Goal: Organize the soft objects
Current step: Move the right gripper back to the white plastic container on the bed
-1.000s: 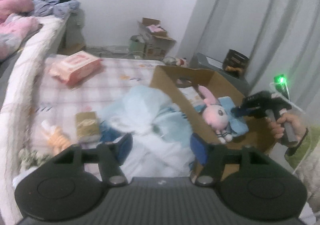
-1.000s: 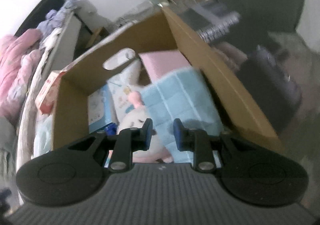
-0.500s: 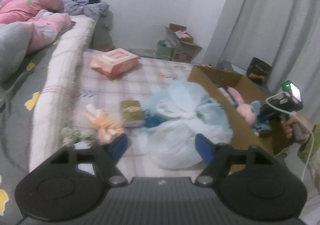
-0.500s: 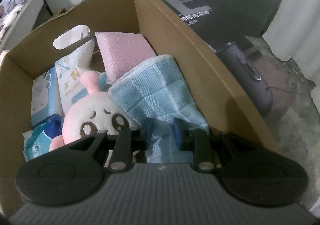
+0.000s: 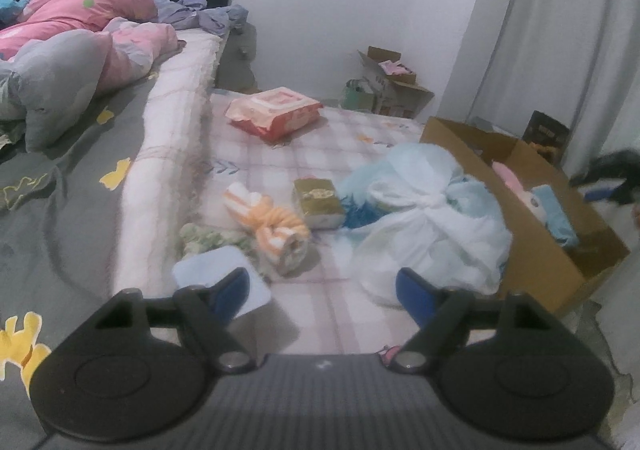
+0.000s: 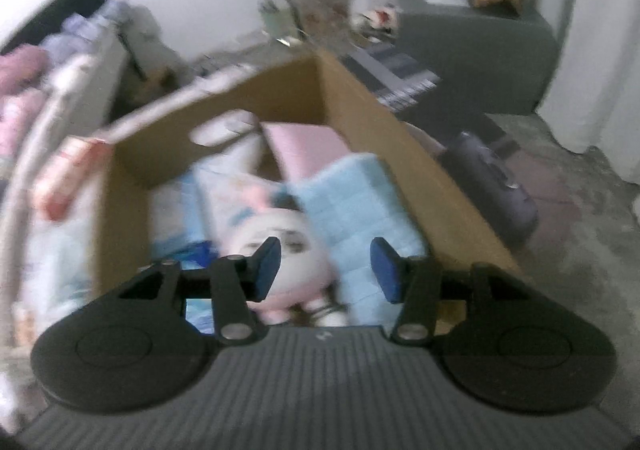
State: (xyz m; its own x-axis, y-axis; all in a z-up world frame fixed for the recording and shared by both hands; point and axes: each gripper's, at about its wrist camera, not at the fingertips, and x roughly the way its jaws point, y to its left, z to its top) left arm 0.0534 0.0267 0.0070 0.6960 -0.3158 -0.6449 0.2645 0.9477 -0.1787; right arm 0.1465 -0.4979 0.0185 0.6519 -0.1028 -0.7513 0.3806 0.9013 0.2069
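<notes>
Left tongs (image 5: 322, 290): jaws wide, just been opening, empty, above mattress (image 5: 304, 138).
Wipes pack (image 5: 274, 112): print unreadable.
Cardboard box (image 6: 420, 154): blurred; plush rabbit (image 6: 280, 250), blue towel (image 6: 356, 206) inside.
Right tongs (image 6: 326, 270): just parted, holding nothing, over box.

A brown cardboard box (image 6: 400, 138) holds a pink plush rabbit (image 6: 288, 250) and blue checked towel (image 6: 360, 210), beside an orange-striped cloth (image 5: 276, 226) on pink plaid bedding (image 5: 320, 138).

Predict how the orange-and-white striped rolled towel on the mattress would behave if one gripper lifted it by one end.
The striped rolled towel looks like soft cloth, so it would probably sag, not stay stiff. Its loose white end suggests it may partly unroll. It seems light for its bulk and, lying on its side, could roll slightly if nudged.
</notes>
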